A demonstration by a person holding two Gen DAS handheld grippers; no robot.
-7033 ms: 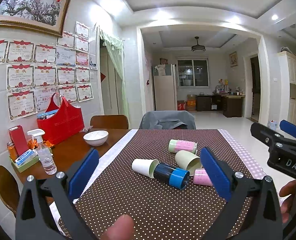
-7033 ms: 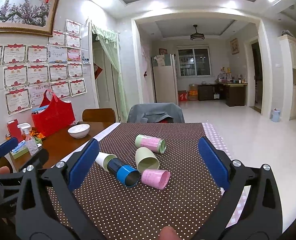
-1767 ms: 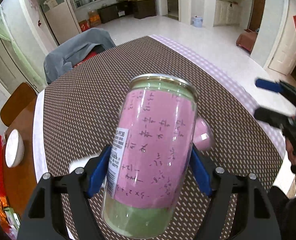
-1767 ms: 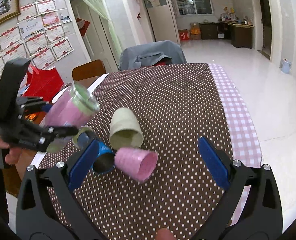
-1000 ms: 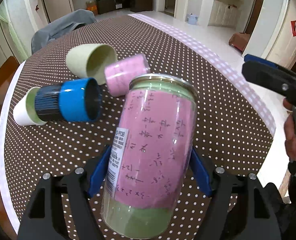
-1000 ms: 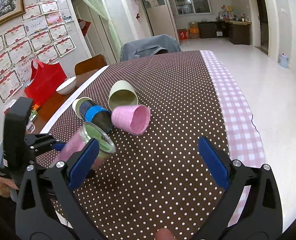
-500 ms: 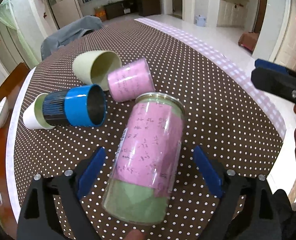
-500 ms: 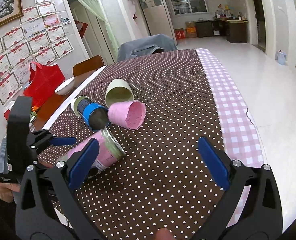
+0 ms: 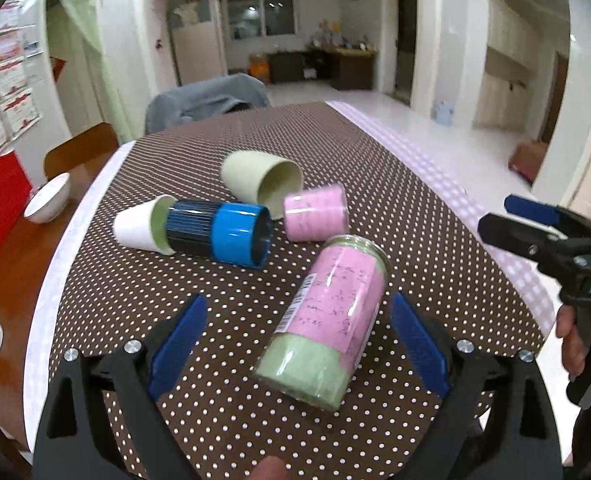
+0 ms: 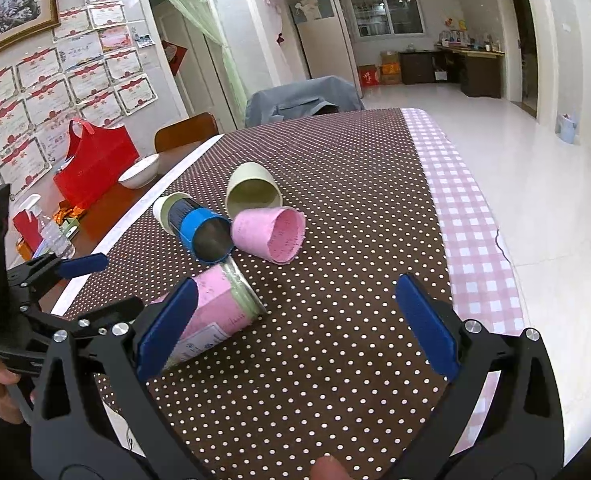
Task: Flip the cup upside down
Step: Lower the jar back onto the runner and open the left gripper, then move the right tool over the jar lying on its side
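Released a moment ago, the pink-labelled cup [image 9: 333,312] lies on its side on the dotted tablecloth [image 9: 375,168] between the spread jaws of the left gripper [image 9: 295,340], touching neither pad. Its long axis runs diagonally, metal-rimmed end toward the small pink cup [image 9: 315,212]. Not yet inverted, judging by this. The right gripper [image 10: 295,328] hangs open, empty.

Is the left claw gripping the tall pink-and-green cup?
No: the left claw is open, both blue pads clear of the tall pink-and-green cup, which sits tilted on the dotted tablecloth.
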